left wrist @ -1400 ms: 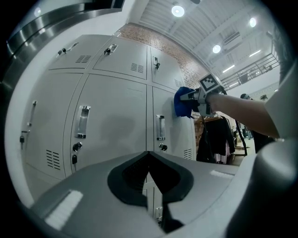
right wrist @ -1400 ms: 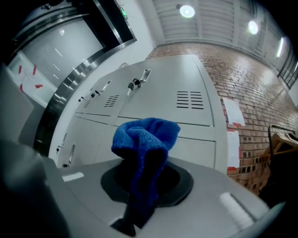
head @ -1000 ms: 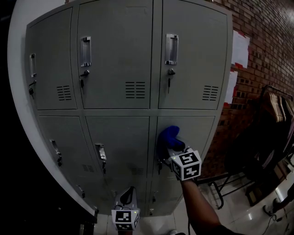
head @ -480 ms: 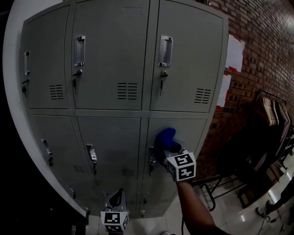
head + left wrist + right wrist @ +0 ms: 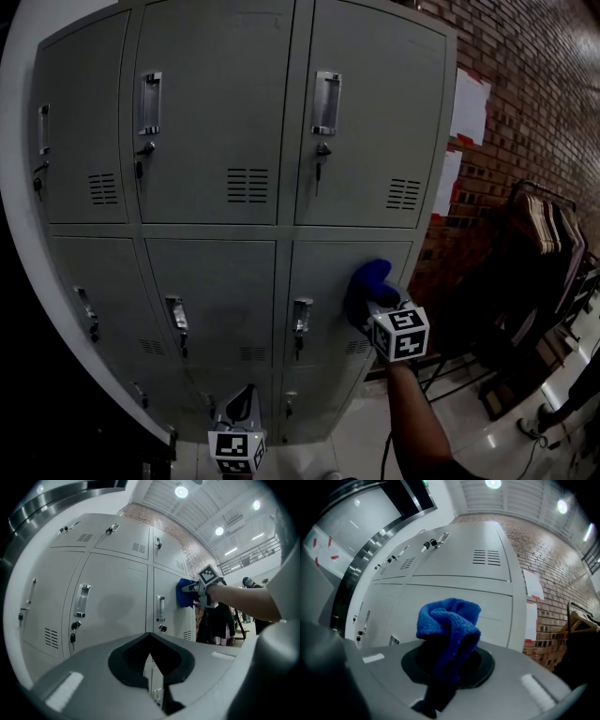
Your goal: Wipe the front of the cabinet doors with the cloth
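Observation:
A grey metal locker cabinet (image 5: 225, 112) with two rows of doors fills the head view. My right gripper (image 5: 375, 302) is shut on a bunched blue cloth (image 5: 367, 284) and holds it against the lower right door (image 5: 323, 281), right of that door's handle (image 5: 301, 316). In the right gripper view the blue cloth (image 5: 449, 623) sticks out from between the jaws toward the door. My left gripper (image 5: 241, 410) hangs low in front of the cabinet's bottom, shut with nothing in it. The left gripper view shows the blue cloth (image 5: 185, 592) on the door from the side.
A brick wall (image 5: 525, 103) with white papers (image 5: 467, 103) stands right of the cabinet. A rack with hanging clothes (image 5: 544, 234) is farther right. A dark metal frame (image 5: 450, 370) sits on the shiny floor (image 5: 487, 441) by the cabinet's right corner.
My right gripper has slid the blue cloth to the right across the lower right door, away from the handle. The head view has shifted slightly; the left gripper stays low.

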A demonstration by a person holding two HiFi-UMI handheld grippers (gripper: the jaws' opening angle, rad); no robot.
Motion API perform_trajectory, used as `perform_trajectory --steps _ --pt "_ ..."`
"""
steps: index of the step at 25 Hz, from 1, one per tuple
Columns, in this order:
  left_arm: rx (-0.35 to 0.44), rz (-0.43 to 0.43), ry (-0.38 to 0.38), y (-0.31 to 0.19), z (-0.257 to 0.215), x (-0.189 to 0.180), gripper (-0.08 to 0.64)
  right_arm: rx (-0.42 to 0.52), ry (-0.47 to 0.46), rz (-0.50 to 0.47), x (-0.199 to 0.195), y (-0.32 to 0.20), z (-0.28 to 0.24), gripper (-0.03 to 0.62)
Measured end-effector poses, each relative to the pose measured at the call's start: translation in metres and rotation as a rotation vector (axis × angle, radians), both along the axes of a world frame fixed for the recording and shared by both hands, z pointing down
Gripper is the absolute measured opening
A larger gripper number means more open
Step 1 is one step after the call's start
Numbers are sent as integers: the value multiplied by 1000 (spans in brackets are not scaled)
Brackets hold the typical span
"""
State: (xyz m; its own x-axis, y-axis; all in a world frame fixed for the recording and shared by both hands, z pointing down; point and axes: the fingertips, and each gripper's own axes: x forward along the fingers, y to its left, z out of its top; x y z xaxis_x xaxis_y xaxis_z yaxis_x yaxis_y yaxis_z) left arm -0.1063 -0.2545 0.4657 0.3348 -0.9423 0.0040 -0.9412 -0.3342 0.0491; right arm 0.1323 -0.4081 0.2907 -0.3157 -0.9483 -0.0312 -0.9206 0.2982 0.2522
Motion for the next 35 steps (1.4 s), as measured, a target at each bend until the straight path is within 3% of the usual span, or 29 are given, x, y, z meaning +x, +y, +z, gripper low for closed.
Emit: perform_trajectory --steps 8,17,21,27,35 --pt "18 11 9 -1 -3 2 14 -26 -23 101 59 -4 4 55" --pt "15 19 -2 0 -1 7 14 -33 -14 149 80 -2 4 55" --pt "7 32 -12 0 0 12 14 1 -43 45 37 21 -4 54" --pt "13 27 -1 2 1 13 14 -37 -62 -116 -47 27 20 54" --pt "16 -11 -9 10 0 -4 14 -104 -3 -251 -138 28 49 54"
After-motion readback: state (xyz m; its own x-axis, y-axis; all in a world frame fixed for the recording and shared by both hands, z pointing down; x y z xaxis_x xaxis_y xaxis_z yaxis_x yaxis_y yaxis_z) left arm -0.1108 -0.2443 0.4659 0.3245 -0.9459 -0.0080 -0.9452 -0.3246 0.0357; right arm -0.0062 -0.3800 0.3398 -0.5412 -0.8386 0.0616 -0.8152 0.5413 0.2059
